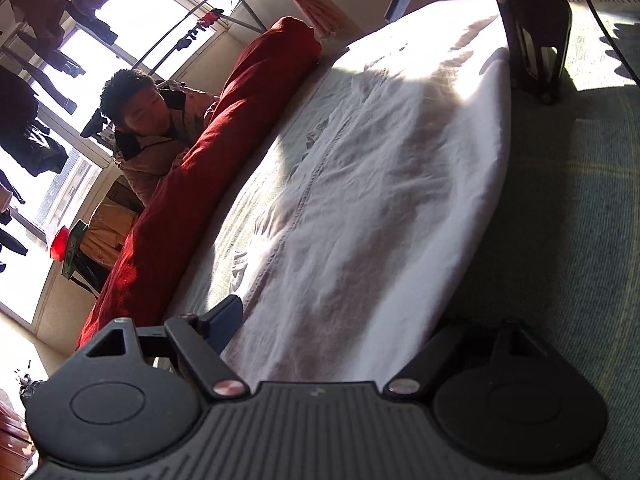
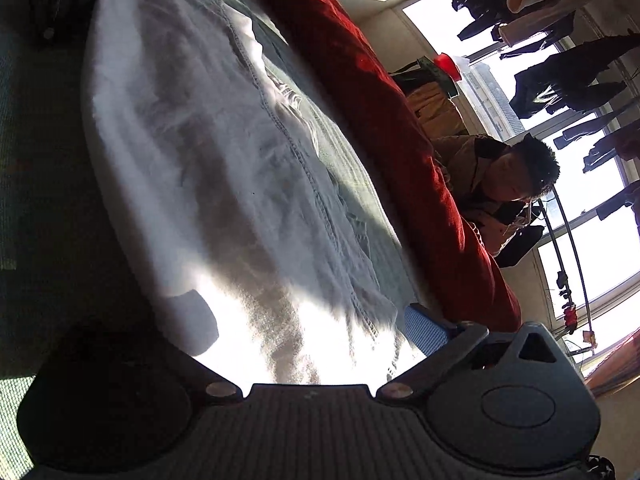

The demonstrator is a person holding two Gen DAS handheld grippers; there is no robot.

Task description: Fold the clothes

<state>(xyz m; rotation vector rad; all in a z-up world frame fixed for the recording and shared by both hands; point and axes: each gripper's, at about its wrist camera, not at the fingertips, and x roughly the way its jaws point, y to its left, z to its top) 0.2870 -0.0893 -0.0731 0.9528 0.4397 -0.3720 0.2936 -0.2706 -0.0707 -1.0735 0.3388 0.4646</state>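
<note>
Two grippers, left (image 1: 332, 328) and right (image 2: 304, 332), jaws wide, astride one white garment (image 1: 360, 184) beside one red roll (image 1: 224, 152).

White garment (image 1: 360, 208) hides both grippers' lower fingers (shadowed).

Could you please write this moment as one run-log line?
stage: fold underway | left hand-held gripper: open around white garment | right hand-held gripper: open around opposite end | surface: green bedcover

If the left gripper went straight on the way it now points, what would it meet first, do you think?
Probably the white garment, already lying between the open left gripper; further on stands the right gripper, though depth is unclear.
</note>
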